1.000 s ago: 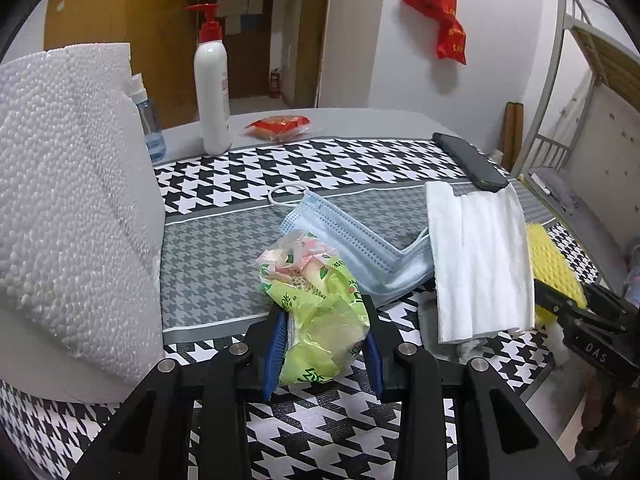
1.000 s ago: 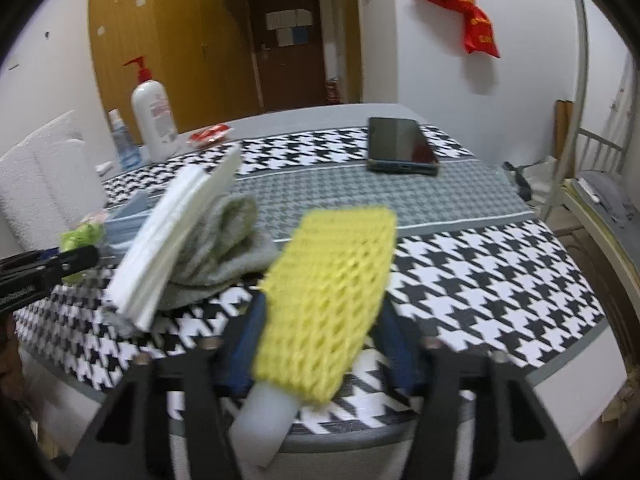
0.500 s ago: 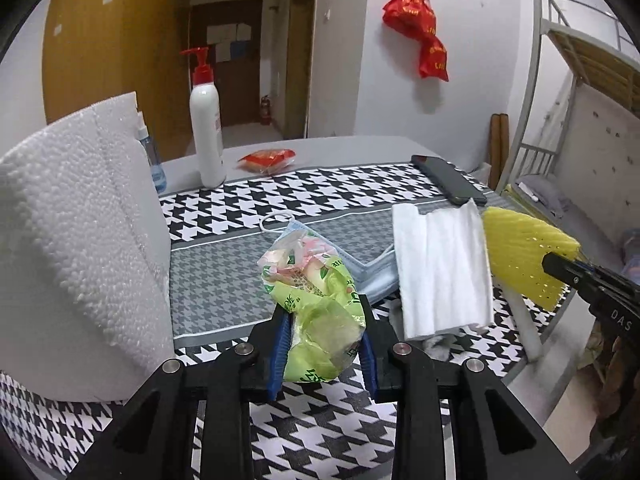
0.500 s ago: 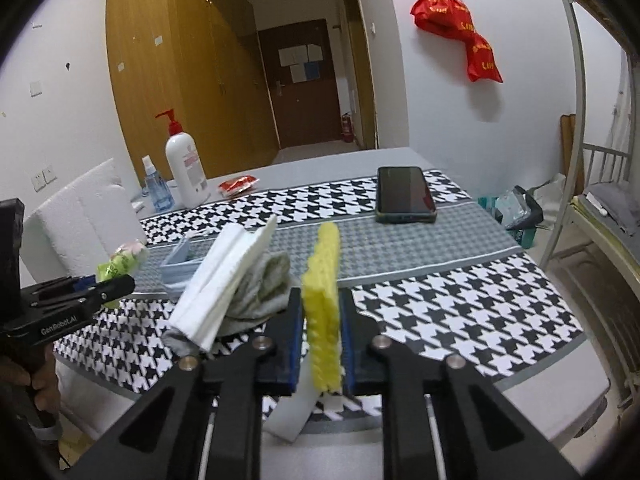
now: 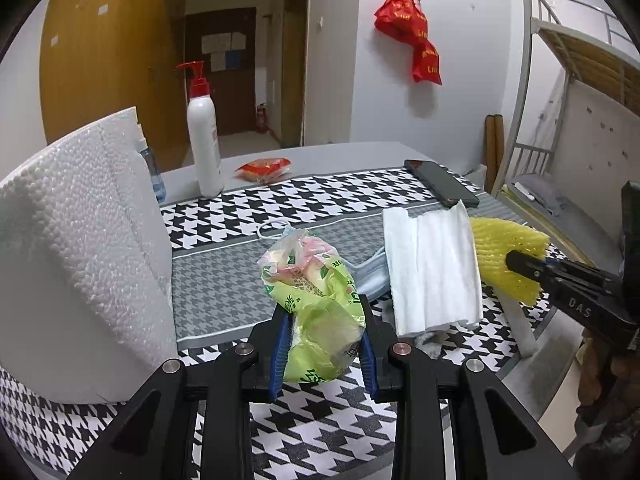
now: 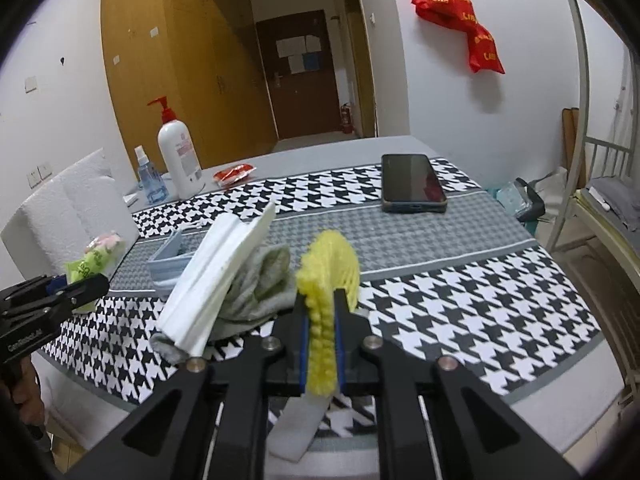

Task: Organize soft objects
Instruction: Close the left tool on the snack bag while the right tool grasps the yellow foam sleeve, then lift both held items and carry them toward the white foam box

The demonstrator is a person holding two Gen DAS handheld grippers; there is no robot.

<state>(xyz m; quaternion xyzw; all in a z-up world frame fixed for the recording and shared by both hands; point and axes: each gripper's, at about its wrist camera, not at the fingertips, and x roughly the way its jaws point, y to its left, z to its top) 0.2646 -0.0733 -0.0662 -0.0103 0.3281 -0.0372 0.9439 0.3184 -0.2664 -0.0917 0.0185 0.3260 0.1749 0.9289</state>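
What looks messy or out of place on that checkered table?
The white folded foam sheet lies tilted on a crumpled grey cloth, partly over a blue face mask, a loose heap rather than a stack. A phone sits among the soft things. Nothing looks spilled or damaged.

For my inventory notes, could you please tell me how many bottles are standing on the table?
2: a white pump bottle with a red pump at the table's far left, and a small clear spray bottle just left of it.
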